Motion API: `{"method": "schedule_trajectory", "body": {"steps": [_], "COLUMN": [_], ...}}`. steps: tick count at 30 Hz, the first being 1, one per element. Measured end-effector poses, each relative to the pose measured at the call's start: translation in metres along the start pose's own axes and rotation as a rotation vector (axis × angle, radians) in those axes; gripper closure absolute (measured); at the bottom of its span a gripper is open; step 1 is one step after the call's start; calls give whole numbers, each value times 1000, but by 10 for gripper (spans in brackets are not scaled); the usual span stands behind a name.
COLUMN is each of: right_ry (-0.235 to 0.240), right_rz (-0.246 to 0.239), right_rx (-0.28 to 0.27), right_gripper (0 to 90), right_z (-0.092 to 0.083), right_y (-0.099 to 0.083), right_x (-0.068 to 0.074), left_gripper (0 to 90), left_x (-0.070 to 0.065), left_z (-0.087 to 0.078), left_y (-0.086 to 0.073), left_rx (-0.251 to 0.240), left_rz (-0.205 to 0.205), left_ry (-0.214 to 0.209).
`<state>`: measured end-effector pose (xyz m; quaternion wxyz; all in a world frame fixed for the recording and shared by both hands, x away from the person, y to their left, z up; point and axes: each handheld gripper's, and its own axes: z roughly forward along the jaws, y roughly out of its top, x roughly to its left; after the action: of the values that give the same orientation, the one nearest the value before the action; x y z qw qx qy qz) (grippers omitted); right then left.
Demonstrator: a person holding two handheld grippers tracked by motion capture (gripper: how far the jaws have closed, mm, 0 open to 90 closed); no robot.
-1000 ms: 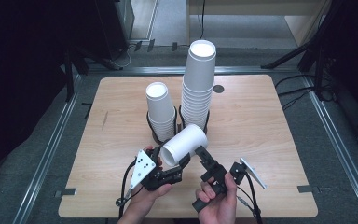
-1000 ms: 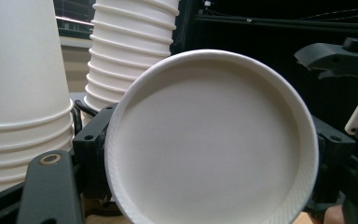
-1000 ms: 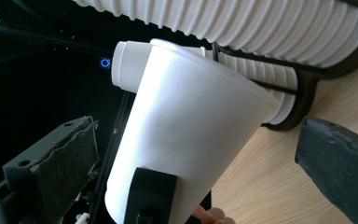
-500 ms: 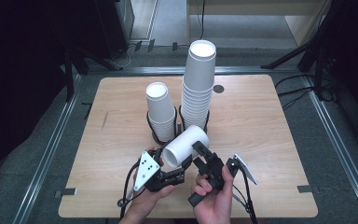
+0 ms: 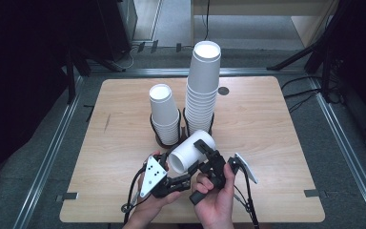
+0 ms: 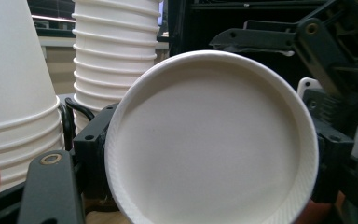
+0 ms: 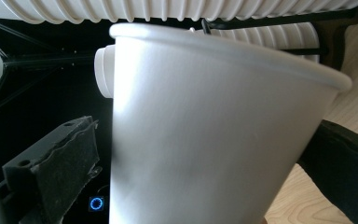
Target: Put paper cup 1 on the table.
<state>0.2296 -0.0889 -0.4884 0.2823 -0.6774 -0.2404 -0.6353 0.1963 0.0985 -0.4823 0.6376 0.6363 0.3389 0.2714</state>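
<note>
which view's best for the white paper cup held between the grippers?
High view: the white paper cup shows whole, lying on its side between both grippers in front of the two cup stacks. The left gripper view shows its round bottom close up; the right gripper view shows its side wall.

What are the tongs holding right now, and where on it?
A white paper cup, lying sideways. The left tongs clamp its base end. The right tongs straddle its side near the rim; whether they grip cannot be told.

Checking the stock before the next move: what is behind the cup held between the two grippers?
Behind the held cup stand a short cup stack and a tall cup stack, each in a black holder. The cup hides part of the tall stack's base.
</note>
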Motion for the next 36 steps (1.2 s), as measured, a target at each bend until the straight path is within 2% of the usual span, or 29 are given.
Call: {"method": "schedule_trajectory", "body": {"steps": [8,12,17,22,25,36], "right_ry": [-3,7,21,4,12,25], "right_rz": [29,35,67,89,101,69], "right_rx": [1,-8,-7,1,12,0], "right_gripper": [0,0,2,67,81,117], "right_z": [5,8,10,13,13,11], "right_y": [5,6,11,13,13,13], "right_x": [-5,-5,-7,-8,-9,-8], "left_gripper": [222,222,223,222,220,195], "left_x": [-1,-1,1,2,3,6], "left_z": [0,0,-1,-1,-1,0], "left_y": [-1,-1,0,0,0,-1], "left_rx": [13,10,8,11,10,2], "left_rz": [0,1,-3,-2,1,6], "left_ry": [-19,-23,-22,-22,-23,-50]}}
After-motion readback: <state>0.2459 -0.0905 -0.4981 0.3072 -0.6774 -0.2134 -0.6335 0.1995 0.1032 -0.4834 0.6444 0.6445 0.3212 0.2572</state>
